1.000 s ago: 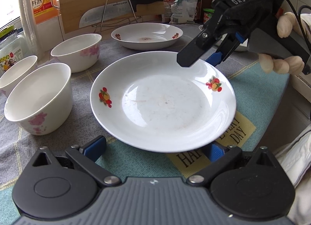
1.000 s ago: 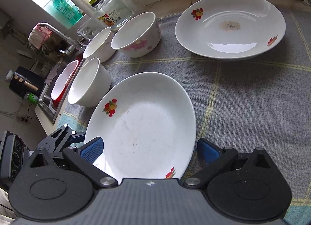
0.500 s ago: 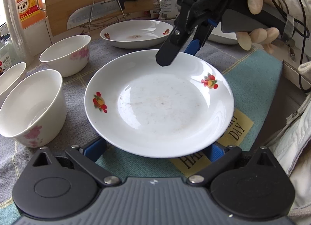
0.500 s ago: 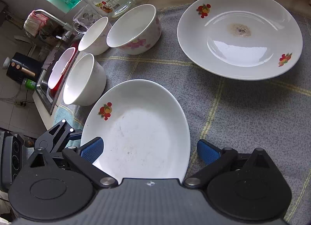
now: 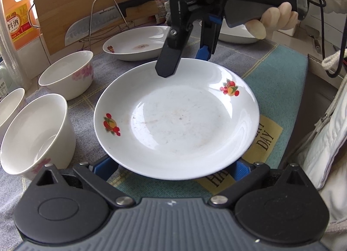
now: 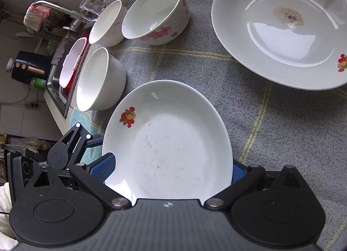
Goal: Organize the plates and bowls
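A white plate with red fruit prints (image 5: 177, 118) is raised a little above the grey cloth. My left gripper (image 5: 173, 167) is open with its blue pads under the plate's near rim. My right gripper (image 5: 184, 60) is open at the plate's far rim, one finger (image 5: 169, 64) above it and one blue pad (image 5: 202, 52) beyond it. In the right wrist view the same plate (image 6: 169, 142) lies between my right gripper's (image 6: 171, 169) pads. A second plate with a brown stain (image 6: 282, 27) lies further back. Three white bowls with pink flowers (image 6: 154, 12) (image 6: 102, 79) (image 6: 108, 23) stand at the left.
A cutting board (image 5: 91, 8) and a knife on a wire rack (image 5: 104, 23) stand behind the plates. An orange bottle (image 5: 17, 14) is at the back left. The sink (image 6: 63, 71) lies beyond the bowls. Another white dish (image 5: 236, 34) sits behind my right gripper.
My right gripper has moved left along the plate's far rim and tipped steeply down over it. The plate has lifted slightly and sits closer between both grippers.
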`<state>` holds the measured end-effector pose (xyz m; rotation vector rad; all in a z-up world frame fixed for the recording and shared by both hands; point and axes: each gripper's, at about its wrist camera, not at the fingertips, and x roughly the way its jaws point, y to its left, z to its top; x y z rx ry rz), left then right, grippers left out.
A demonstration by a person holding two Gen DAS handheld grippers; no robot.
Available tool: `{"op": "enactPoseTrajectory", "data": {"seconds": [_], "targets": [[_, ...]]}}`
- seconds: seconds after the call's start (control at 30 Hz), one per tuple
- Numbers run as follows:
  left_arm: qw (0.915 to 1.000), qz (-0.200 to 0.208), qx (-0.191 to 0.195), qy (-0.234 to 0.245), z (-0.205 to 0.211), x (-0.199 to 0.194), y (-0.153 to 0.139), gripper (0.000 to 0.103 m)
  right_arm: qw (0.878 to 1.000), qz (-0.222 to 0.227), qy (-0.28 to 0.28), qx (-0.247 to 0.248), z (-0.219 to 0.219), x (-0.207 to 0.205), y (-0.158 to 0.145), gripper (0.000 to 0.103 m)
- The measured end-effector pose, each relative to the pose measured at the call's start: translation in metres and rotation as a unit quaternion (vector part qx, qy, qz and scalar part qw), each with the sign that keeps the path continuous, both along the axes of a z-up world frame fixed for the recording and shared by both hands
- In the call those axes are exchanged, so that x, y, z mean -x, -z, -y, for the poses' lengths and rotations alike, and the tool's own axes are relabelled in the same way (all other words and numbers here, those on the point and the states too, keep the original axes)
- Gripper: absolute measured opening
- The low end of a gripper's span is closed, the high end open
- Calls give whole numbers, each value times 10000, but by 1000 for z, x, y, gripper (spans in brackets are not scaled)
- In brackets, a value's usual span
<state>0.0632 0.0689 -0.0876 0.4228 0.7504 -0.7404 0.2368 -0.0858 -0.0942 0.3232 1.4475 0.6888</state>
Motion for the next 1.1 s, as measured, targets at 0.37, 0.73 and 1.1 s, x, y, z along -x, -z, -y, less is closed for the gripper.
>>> {"op": "enactPoseTrajectory", "data": {"seconds": [0.37,0.73,1.1], "targets": [[9998,-24,71,192,-4,-3,0,102,9997,-120,205,-62,5,1,0,103],[9995,25,70,291,-7,-3,0,101,9991,9,409,125,11,3,-4,89],[9988,25,192,455,-14,-3,-1,97,9988,222,407,172,8,-2,-6,90]]}}
